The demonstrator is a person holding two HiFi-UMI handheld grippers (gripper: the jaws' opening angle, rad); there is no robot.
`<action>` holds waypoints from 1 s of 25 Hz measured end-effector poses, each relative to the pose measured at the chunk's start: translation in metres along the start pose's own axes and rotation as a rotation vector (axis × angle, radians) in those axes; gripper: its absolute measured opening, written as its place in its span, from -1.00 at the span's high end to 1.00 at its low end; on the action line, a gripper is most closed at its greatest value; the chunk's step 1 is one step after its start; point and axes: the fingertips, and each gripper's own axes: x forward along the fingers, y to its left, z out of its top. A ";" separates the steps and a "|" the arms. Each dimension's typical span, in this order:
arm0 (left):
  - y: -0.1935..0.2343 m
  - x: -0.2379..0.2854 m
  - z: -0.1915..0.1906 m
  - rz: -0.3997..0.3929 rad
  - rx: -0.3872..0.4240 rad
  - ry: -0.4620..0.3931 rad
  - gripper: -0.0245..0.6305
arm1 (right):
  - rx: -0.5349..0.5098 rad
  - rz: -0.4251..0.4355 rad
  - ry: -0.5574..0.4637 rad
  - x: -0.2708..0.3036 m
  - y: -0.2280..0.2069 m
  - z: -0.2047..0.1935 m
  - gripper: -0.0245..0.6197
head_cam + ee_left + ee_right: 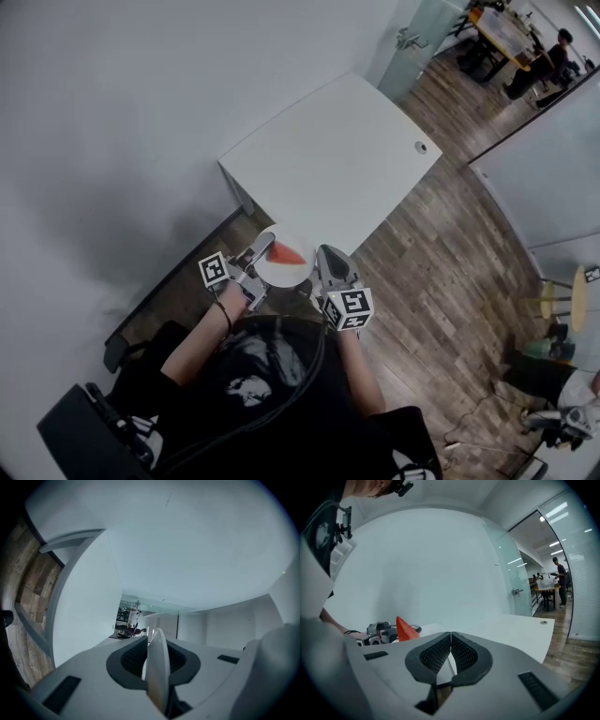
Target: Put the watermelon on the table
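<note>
A white plate (277,270) carrying a red watermelon slice (289,253) hangs in the air just short of the near corner of the white table (328,159). My left gripper (265,246) is shut on the plate's left rim. That rim shows edge-on between the pads (131,660) in the left gripper view. My right gripper (328,259) is shut on the right rim, a thin white edge between its dark pads (436,654). In the right gripper view the watermelon slice (405,629) stands to the left, with the left gripper (377,632) behind it.
The table stands against a white wall and has a small round grommet (421,147) near its far corner. Wood floor (441,272) runs along its right side. A glass door (417,42) and people at a desk (525,47) are far behind. A stool (562,300) stands at the right.
</note>
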 end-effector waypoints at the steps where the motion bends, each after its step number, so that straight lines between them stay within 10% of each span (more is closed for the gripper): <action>1: 0.003 0.017 0.002 0.003 0.015 0.006 0.76 | 0.021 -0.001 0.000 0.004 -0.015 0.001 0.89; 25: 0.257 0.153 0.120 0.463 -0.045 -0.045 0.76 | 0.114 -0.027 0.260 0.065 -0.133 -0.026 0.89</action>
